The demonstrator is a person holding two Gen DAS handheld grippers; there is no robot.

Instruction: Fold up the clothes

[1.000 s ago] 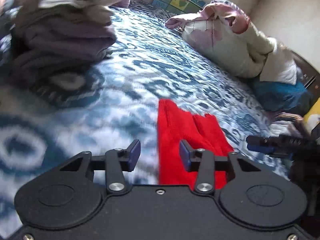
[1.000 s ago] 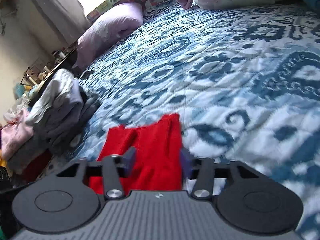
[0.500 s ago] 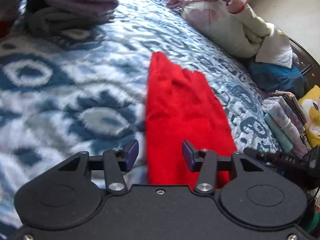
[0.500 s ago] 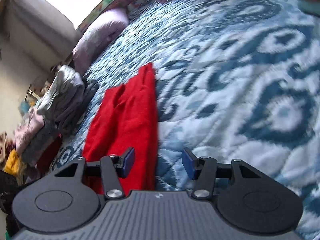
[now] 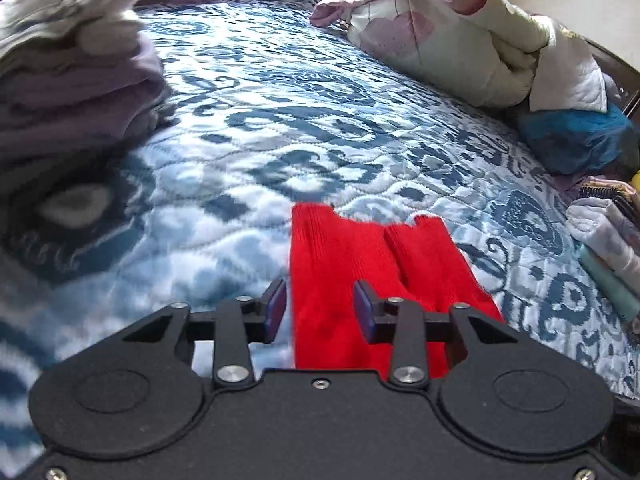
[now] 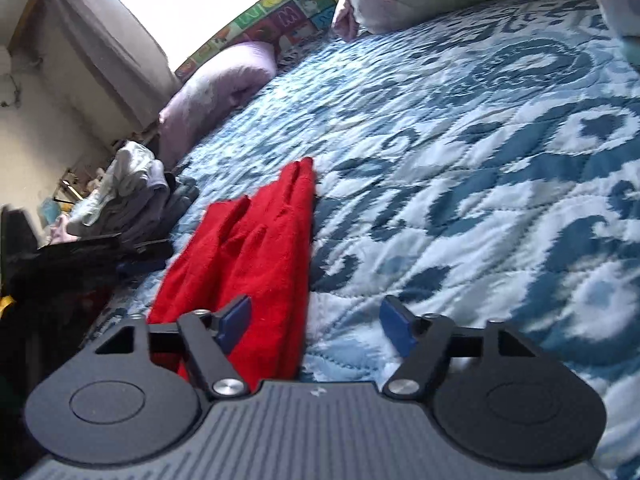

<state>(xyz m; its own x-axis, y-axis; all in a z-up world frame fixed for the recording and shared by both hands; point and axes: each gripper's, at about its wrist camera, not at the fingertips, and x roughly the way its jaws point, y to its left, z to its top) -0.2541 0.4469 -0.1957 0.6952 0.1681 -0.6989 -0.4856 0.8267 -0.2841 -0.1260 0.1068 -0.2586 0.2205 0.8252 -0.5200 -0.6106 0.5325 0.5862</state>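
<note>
A red knit garment (image 5: 360,264) lies folded into a long strip on the blue and white patterned bedspread (image 5: 280,132). My left gripper (image 5: 320,310) is open, its jaws straddling the garment's near left edge. In the right wrist view the garment (image 6: 256,248) lies left of centre. My right gripper (image 6: 316,322) is open wide over the garment's near right edge, its left finger (image 6: 236,318) above the red cloth. The left gripper's black body (image 6: 80,252) shows at the far left of that view.
A pile of grey and lilac clothes (image 5: 68,80) sits at the left. Cream and pink bedding (image 5: 460,36) and a blue cloth (image 5: 576,136) lie at the far right. Folded clothes (image 5: 608,248) are stacked at the right edge. A lilac pillow (image 6: 216,88) lies by the window.
Both grippers lifted and pulled back over the garment, then came low to its near end again. The right gripper's jaws have opened wider. The garment lies in the same strip.
</note>
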